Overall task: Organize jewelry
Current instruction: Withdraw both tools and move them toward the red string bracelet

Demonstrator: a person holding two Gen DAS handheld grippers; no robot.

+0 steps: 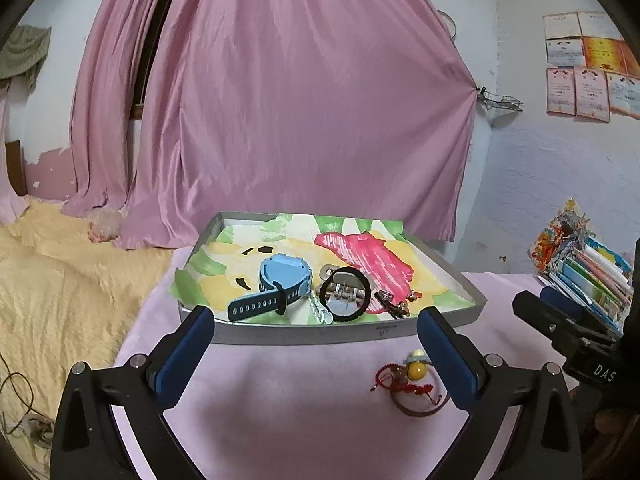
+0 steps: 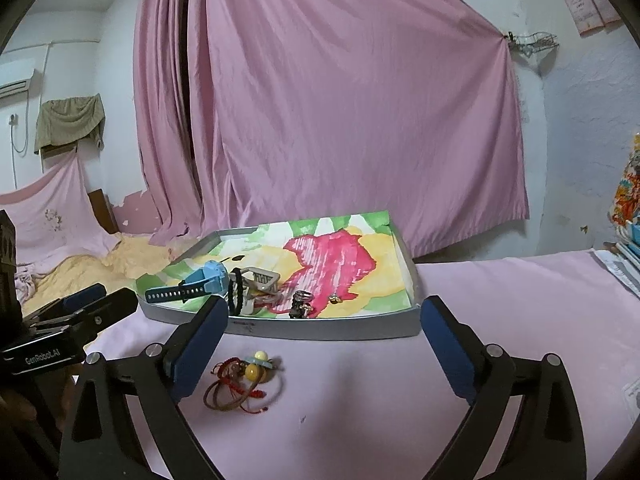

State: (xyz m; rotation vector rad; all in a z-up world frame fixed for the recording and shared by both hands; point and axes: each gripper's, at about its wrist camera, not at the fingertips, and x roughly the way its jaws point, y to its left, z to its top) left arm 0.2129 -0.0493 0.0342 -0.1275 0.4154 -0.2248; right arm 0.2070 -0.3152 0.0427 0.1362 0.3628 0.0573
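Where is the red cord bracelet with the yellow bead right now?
The red cord bracelet lies on the pink tablecloth, outside the tray and just in front of its near wall. In the right wrist view it sits beside the right tool's left finger.

Both wrist cameras sat low over the pink table cover (image 1: 280, 392), looking forward between their own fingers toward the pink curtain (image 1: 304, 92) on the far wall. The left view stood left of the right one. Both shared the near tray (image 1: 304, 334) (image 2: 320, 330) and the red bracelet (image 1: 408, 384) (image 2: 244, 384).
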